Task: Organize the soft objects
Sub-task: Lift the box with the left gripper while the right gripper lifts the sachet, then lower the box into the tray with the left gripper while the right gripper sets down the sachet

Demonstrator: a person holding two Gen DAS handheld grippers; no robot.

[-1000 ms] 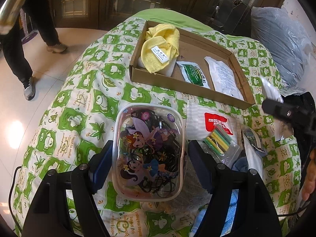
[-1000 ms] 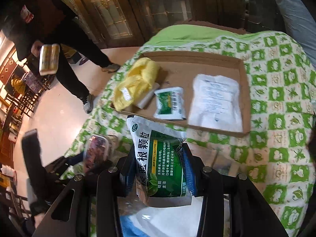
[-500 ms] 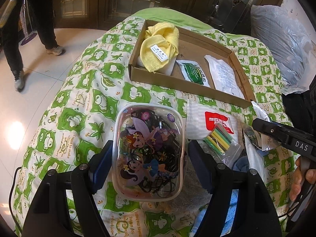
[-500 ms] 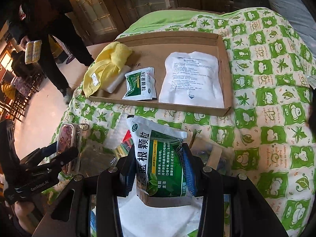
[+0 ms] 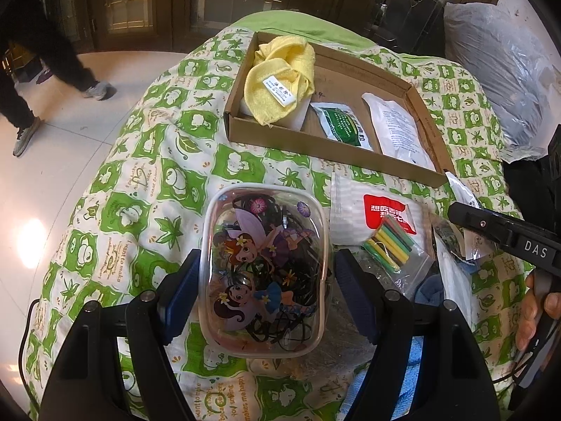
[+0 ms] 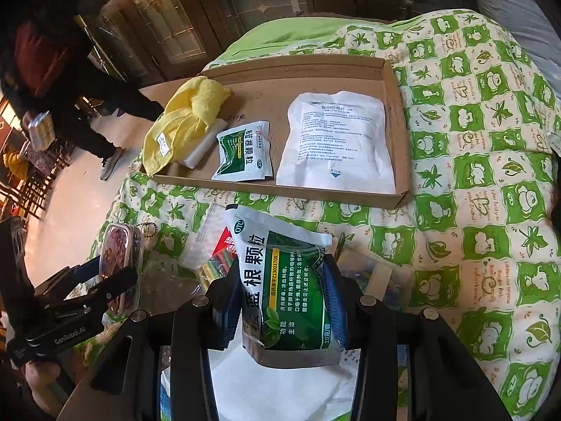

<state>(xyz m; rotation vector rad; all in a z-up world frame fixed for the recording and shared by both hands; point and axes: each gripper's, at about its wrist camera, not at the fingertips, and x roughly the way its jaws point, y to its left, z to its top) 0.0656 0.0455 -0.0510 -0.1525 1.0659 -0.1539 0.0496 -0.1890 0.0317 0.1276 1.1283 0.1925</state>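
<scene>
My left gripper (image 5: 266,280) is shut on a clear pouch (image 5: 263,263) printed with cartoon fairies and filled with black hair ties, held above the green-and-white quilt (image 5: 157,182). My right gripper (image 6: 284,280) is shut on a green medicine sachet (image 6: 277,245), its top sticking up past the fingers. Beyond both lies a flat cardboard tray (image 6: 273,184) holding a yellow towel (image 6: 189,119), a second green sachet (image 6: 245,151) and a white flat pack (image 6: 336,140). In the right wrist view the left gripper (image 6: 105,273) with the pouch is at the lower left.
A clear bag of coloured sticks (image 5: 389,242) and a red-labelled bag (image 5: 385,210) lie between the pouch and the right gripper (image 5: 501,238). Blue cloth (image 5: 431,287) sits below them. A person (image 5: 35,70) walks on the tiled floor at left. A grey sack (image 5: 498,80) stands at the right.
My right gripper has sunk with the green sachet, so the tray looks closer and fuller in its view. The left gripper and pouch have stayed still. The person on the floor has walked on.
</scene>
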